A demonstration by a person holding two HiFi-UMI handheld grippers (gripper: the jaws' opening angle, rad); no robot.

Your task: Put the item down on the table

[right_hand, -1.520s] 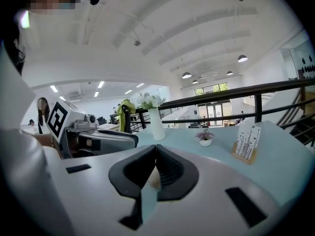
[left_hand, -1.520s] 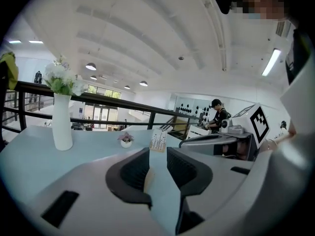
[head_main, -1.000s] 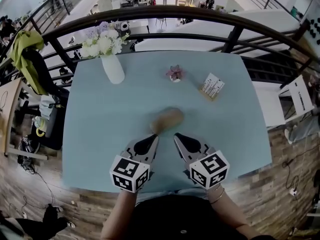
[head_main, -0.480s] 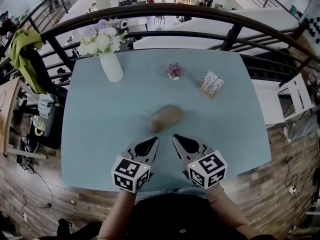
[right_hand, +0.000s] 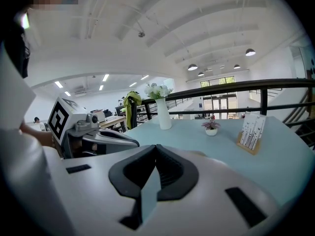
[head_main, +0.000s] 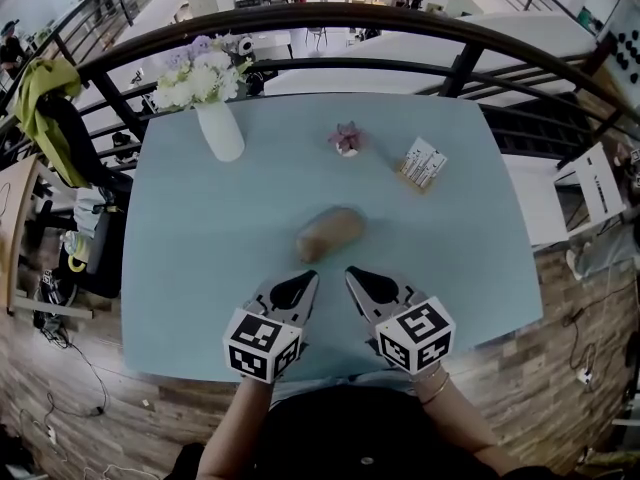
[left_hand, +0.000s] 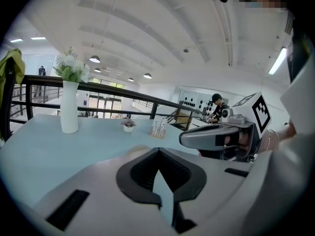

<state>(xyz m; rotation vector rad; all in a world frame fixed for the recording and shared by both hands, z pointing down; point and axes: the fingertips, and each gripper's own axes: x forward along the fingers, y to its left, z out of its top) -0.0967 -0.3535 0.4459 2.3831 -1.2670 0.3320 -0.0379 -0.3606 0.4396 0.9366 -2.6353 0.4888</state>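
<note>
Nearest the person, the left hand-held gripper [head_main: 309, 275] and the right hand-held gripper [head_main: 352, 272] sit side by side over the near edge of the pale blue surface [head_main: 200, 268], their tips angled toward each other. Each is clenched, with its jaws together and nothing between them.

Just beyond the tips, at 12 o'clock, the brown rounded item [head_main: 330, 234] lies on the surface. It is apart from both pairs of jaws and close to the middle of the surface. Bare blue stretches out from it toward 9 o'clock and 3 o'clock as far as the left and right edges. More open room lies between it and the things farther off.

At 11 o'clock, near the far left corner, a white vase [head_main: 222, 132] of pale flowers stands upright. At 12 o'clock, short of the far edge, sits a small potted plant [head_main: 347, 141]. At 1 o'clock a card holder [head_main: 423, 165] stands near the plant, well in from the right edge.

A dark railing [head_main: 320, 20] curves along just past the far edge. Wood floor [head_main: 560, 388] shows beyond the left and right edges.
</note>
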